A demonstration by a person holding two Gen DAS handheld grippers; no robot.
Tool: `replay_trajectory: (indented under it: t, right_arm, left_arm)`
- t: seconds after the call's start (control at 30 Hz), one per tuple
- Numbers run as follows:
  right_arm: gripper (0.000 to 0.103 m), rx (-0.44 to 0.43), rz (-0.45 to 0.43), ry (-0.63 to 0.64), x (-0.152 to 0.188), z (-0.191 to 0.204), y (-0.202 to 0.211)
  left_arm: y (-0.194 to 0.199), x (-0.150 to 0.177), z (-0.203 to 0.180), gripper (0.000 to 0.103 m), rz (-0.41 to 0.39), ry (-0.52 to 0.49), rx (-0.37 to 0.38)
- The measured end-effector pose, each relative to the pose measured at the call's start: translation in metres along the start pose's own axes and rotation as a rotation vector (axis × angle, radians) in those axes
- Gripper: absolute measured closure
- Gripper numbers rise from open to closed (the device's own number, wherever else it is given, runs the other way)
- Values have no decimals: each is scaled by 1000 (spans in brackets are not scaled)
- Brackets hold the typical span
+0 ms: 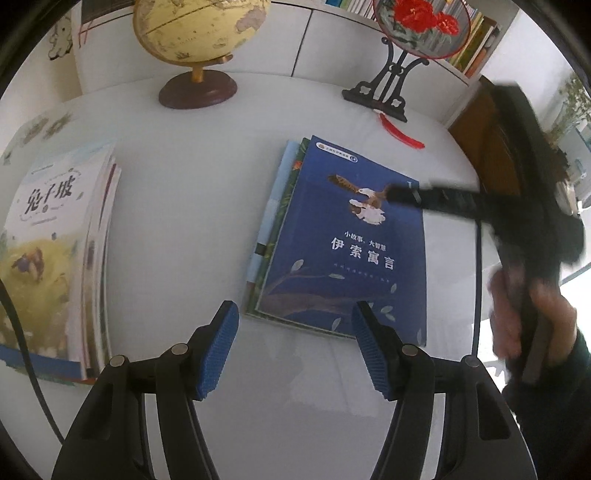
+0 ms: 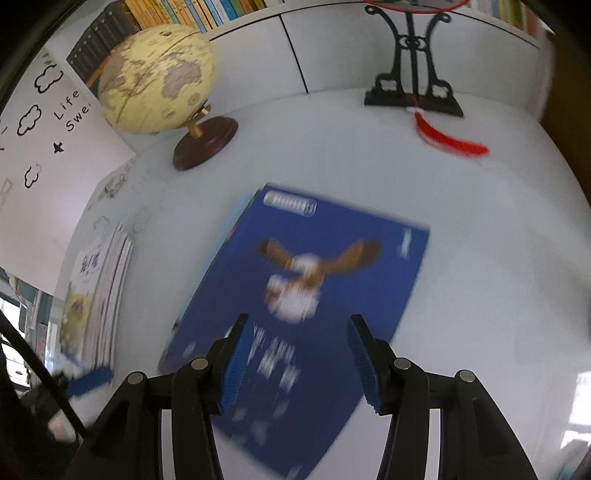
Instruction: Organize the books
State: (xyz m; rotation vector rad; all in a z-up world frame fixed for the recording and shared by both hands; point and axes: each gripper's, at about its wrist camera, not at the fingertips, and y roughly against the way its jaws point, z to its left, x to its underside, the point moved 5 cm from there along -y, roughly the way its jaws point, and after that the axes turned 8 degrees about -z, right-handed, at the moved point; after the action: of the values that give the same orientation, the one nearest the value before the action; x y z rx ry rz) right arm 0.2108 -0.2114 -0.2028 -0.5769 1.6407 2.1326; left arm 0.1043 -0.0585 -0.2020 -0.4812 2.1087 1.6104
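— Left wrist view first: what lies ahead of the left gripper [image 1: 293,345]?

— Its blue pads stand spread with nothing between them, over the near edge of a small pile of books. On top is the blue book [image 1: 347,243], an eagle on its cover, lying flat on the white surface [image 1: 184,221]. Thinner books poke out from under its left side.

— Any other books?

— A second stack [image 1: 59,258] sits well apart at the left, topped by a pale cover with a meadow picture.

— And the right gripper [image 2: 297,360]?

— In its own view the pads are spread too, empty, hanging above the lower half of the blue book [image 2: 325,266]; that picture is blurred. From the left wrist, one dark finger [image 1: 424,195] reaches over the eagle, and a person's hand [image 1: 532,317] grips the handle at the right edge.

— Behind the books?

— A yellow globe [image 1: 199,33] on a round wooden base, a black ornamental stand [image 1: 384,88] holding a round fan with red flowers, and a red tassel [image 1: 400,134] on the surface beside it.
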Motion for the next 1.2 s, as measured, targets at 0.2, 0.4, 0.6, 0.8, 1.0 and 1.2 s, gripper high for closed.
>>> replay_trajectory:
  t: [0.2,0.4,0.6,0.8,1.0,1.2]
  right_arm:
    - [52,-42,-12,47,-37,-8,-39]
    - [51,-35,-1,155,-47,5,-62]
    - [50,-12,8,245,-54,12,-72]
    - [44,-55,41,299,-53,21,-76]
    - [38,-67,36,281,-58,22,-77]
    - [38,-123,69,239,-67,25,-83]
  left_arm:
    - [-8,12,-3,41,3,14,-42]
    - [-11,19,3,41,5,72,-69]
    - [-13,25,5,41,13,100,-82]
    - [-11,33,7,41,18,110,-97]
    - [-7,34,13,41,17,109,-110]
    - [-7,33,15,41,13,117,-114]
